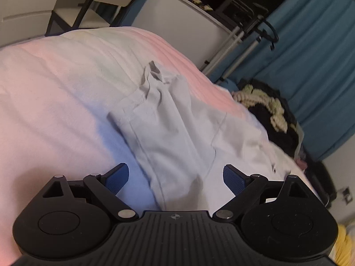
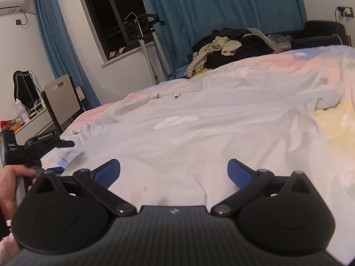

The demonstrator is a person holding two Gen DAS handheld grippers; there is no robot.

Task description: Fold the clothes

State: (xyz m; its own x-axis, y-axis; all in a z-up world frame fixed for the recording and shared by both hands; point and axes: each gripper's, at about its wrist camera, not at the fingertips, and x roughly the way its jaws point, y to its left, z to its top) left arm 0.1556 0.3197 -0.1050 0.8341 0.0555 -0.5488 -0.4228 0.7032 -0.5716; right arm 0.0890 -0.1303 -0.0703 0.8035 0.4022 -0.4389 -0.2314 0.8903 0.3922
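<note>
A pale white-blue shirt (image 1: 177, 133) lies spread on the bed, one sleeve (image 1: 153, 77) bunched and stretched away from me in the left wrist view. My left gripper (image 1: 175, 178) is open and empty just above the shirt's near part. In the right wrist view the shirt body (image 2: 188, 133) lies wide and wrinkled across the bed, with a small button (image 2: 176, 96) at its far edge. My right gripper (image 2: 174, 173) is open and empty over the shirt's near hem. The left gripper (image 2: 42, 144) shows at the left, held by a hand.
The bed sheet (image 1: 55, 88) is pastel pink, white and yellow. A pile of dark and cream clothes (image 2: 226, 48) lies at the far side. Blue curtains (image 2: 221, 6), a window, a garment steamer stand (image 2: 148, 51), a chair (image 2: 60, 97) and a cluttered desk surround the bed.
</note>
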